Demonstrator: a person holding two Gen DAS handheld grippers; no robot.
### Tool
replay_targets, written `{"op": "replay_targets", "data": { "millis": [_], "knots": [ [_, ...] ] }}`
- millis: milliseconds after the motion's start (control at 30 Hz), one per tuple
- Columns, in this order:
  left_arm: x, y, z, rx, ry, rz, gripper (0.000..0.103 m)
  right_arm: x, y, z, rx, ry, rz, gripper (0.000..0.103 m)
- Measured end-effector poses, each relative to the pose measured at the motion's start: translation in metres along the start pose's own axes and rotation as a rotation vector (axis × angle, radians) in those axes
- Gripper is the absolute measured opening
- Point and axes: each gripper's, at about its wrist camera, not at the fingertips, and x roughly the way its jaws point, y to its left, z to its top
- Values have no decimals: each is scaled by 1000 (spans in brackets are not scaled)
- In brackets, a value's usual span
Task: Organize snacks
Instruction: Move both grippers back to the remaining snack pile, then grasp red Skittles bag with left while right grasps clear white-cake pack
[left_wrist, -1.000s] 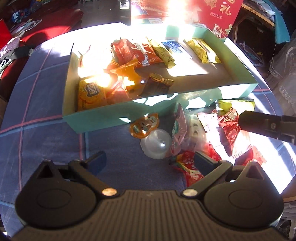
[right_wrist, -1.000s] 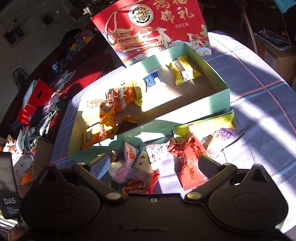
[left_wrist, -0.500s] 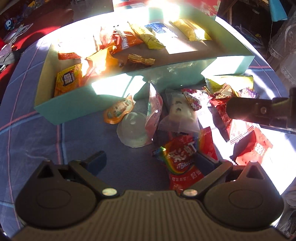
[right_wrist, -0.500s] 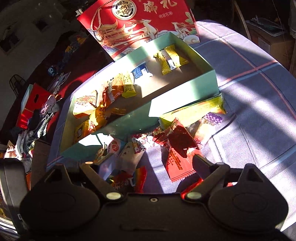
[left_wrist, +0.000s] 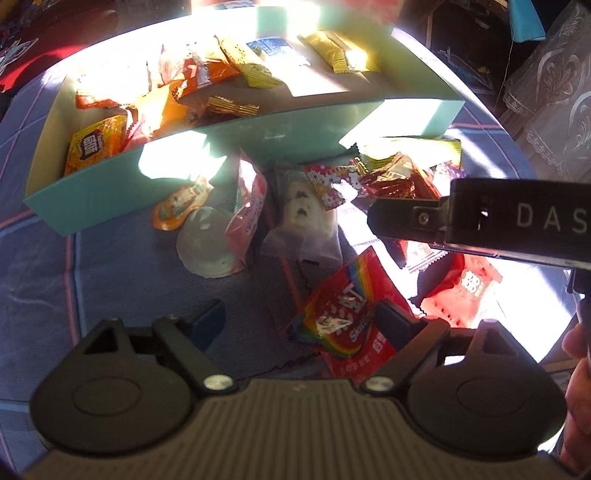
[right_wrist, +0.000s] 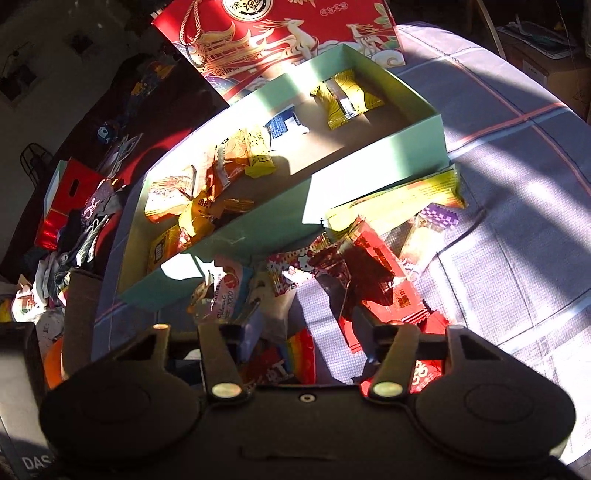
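A mint-green box (left_wrist: 236, 155) (right_wrist: 406, 155) holds several snack packets. Loose snacks lie in front of it: a rainbow Skittles bag (left_wrist: 347, 314) (right_wrist: 291, 362), a clear jelly cup (left_wrist: 207, 243), a pink packet (left_wrist: 249, 206), a white wrapped bun (left_wrist: 306, 218), a Hello Kitty candy (right_wrist: 295, 269) and red packets (right_wrist: 384, 291). My left gripper (left_wrist: 299, 317) is open, low over the Skittles bag. My right gripper (right_wrist: 310, 328) is open over the red packets; it also shows in the left wrist view (left_wrist: 480, 225).
A red gift bag (right_wrist: 280, 40) stands behind the box. The blue checked tablecloth (right_wrist: 517, 206) covers a round table. Clutter and a small red bag (right_wrist: 62, 206) lie off the table's left side. A yellow-green packet (right_wrist: 406, 199) leans by the box's front right corner.
Both grippers have moved forward and down toward the loose snack pile. The right gripper has come further into the left wrist view. No snack has been picked up.
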Motion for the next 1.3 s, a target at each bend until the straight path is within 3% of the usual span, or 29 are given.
{"op": "replay_targets", "data": {
  "millis": [133, 233, 367, 533, 633, 933, 967, 1000, 1100, 1300],
  "knots": [
    [-6, -3, -2, 22, 6, -93, 45, 4, 2, 0, -6, 11, 3, 44],
    [-12, -14, -10, 105, -30, -60, 36, 8, 5, 0, -11, 19, 10, 40],
    [-18, -9, -13, 166, -56, -31, 34, 9, 7, 0, -28, 29, 3, 40],
    [-19, 13, -15, 221, -102, 27, 40, 10, 4, 3, -44, 34, -9, 39],
    [-20, 7, -19, 258, -126, 66, 44, 13, 6, 3, -45, 39, -5, 37],
    [-9, 11, -25, 157, -47, -40, 62, 28, 17, 14, -80, 75, 31, 37],
    [-9, 10, -25, 157, -49, -40, 60, 31, 18, 15, -82, 78, 32, 37],
    [-10, 10, -25, 164, -57, -48, 40, 34, 19, 16, -81, 83, 34, 37],
    [-17, 14, -23, 164, -68, -68, 27, 40, 22, 16, -76, 93, 41, 37],
    [-27, 52, -24, 74, -47, -46, 25, 54, 33, 19, -88, 104, 39, 37]
  ]
}}
